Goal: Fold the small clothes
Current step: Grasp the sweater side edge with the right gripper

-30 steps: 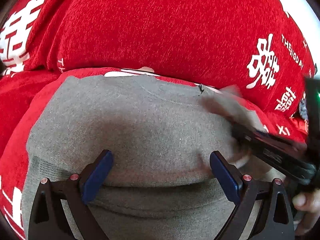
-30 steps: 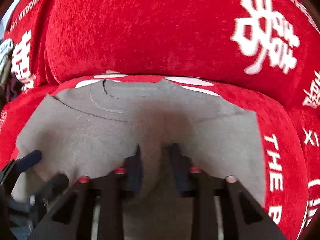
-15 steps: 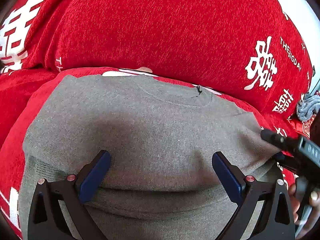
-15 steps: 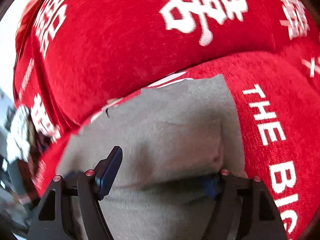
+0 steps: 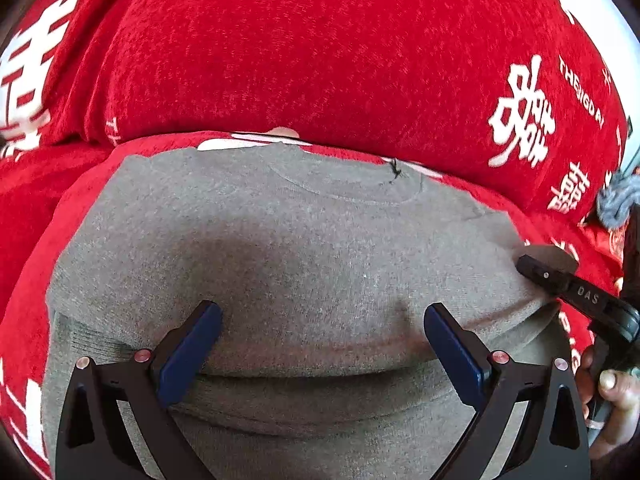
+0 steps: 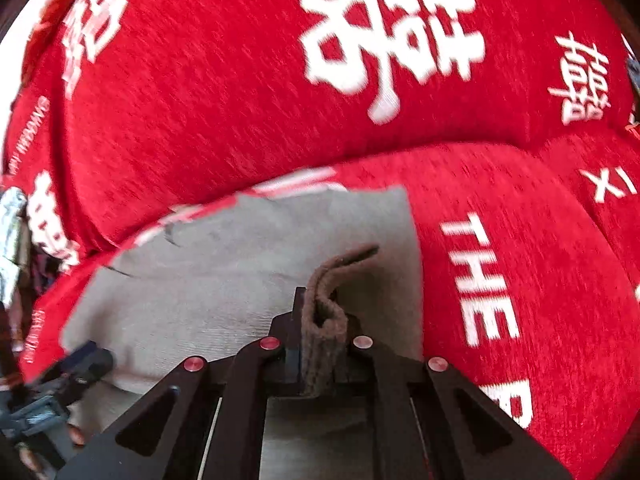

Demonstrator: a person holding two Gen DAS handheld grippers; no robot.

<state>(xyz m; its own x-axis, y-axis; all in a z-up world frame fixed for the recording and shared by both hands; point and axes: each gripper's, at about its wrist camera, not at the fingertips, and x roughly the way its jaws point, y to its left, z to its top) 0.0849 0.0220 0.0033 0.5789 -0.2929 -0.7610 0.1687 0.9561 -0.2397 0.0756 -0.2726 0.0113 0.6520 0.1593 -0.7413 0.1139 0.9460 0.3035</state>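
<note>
left tool (image 5: pixel 322 346) open above grey garment (image 5: pixel 304 248) | right tool (image 5: pixel 532 268) pinching its edge

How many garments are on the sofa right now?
1: a grey sweater spread on the red sofa cover, its edge pinched in the right gripper. Others may lie outside both views.

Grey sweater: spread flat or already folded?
Partly folded. The grey sweater has its lower part doubled up into a horizontal fold between the open left gripper fingers, and the right gripper pinches its right edge.
</note>
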